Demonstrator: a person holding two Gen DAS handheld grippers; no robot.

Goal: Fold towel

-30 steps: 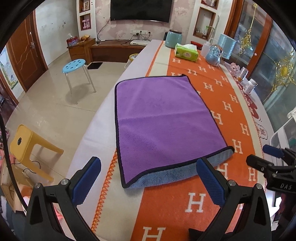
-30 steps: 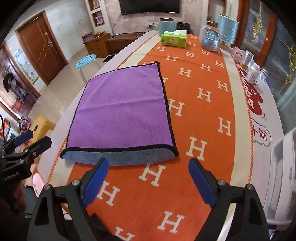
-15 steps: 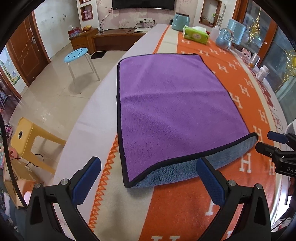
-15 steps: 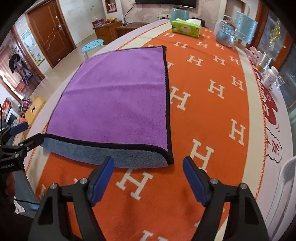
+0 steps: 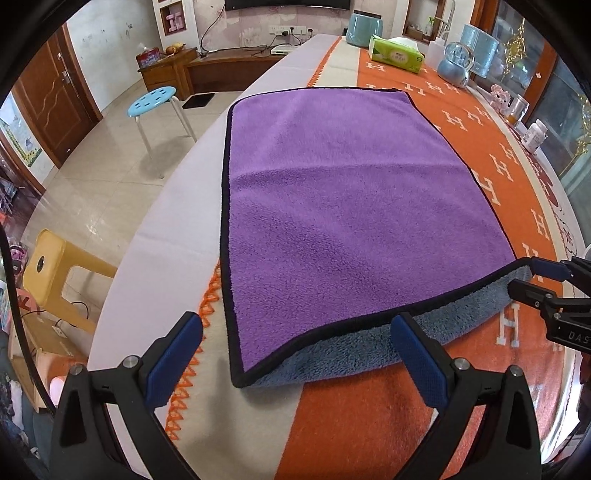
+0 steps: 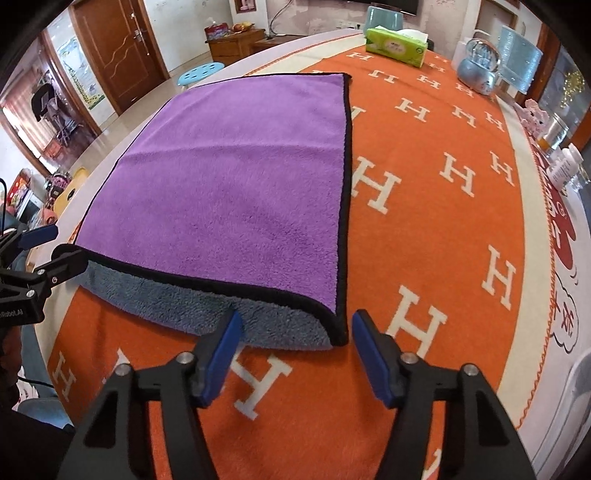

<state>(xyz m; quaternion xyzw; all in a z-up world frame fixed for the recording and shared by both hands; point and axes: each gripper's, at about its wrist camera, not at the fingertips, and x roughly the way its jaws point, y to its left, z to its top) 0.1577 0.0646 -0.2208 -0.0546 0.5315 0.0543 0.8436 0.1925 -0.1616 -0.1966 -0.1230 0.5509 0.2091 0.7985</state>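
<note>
A purple towel [image 5: 343,206] with black trim and a grey underside lies folded once on the orange H-patterned tablecloth [image 5: 369,424]; it also shows in the right wrist view [image 6: 236,184]. My left gripper [image 5: 295,343] is open, its jaws astride the towel's near left corner. My right gripper [image 6: 295,332] is open, its jaws astride the near right corner. The right gripper [image 5: 532,277] appears at the right in the left wrist view, and the left gripper [image 6: 55,243] at the left in the right wrist view.
A green tissue box [image 5: 395,53], a teal canister [image 5: 364,24], a blue kettle [image 5: 456,62] and small jars [image 5: 533,136] stand at the table's far end and right side. A blue stool [image 5: 151,105] and a yellow stool [image 5: 55,273] stand on the floor at left.
Both grippers have moved forward and down to the towel's near folded edge. The right gripper's jaws have narrowed somewhat. The towel has not moved.
</note>
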